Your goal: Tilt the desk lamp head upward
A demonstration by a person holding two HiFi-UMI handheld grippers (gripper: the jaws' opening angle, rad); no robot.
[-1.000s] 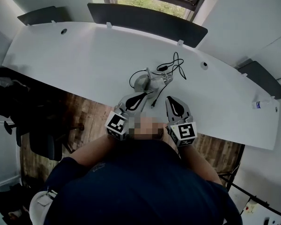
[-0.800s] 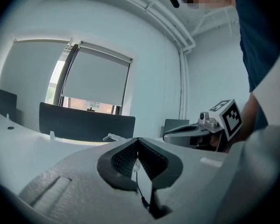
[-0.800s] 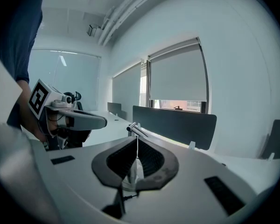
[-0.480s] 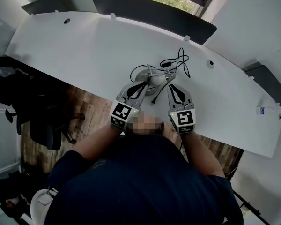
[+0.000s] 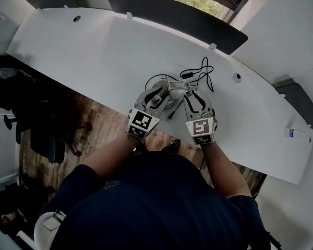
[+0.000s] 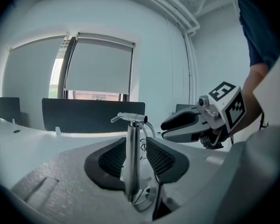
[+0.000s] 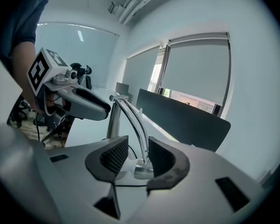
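Observation:
A small silver desk lamp stands near the front edge of the white desk, its black cable trailing behind. My left gripper reaches it from the left. In the left gripper view the jaws are opening, and the upright post stands between the pads without touching them. My right gripper comes in from the right. Its jaws are opening too, flanking the lamp head at the end of the curved arm, with small gaps either side.
A dark partition panel runs along the desk's far edge. A small bottle lies at the far right of the desk. Black office chairs stand on the wooden floor to the left.
Both grippers have moved forward from the desk's front edge to the lamp. Their jaws, shut before, now stand apart around the post and the head.

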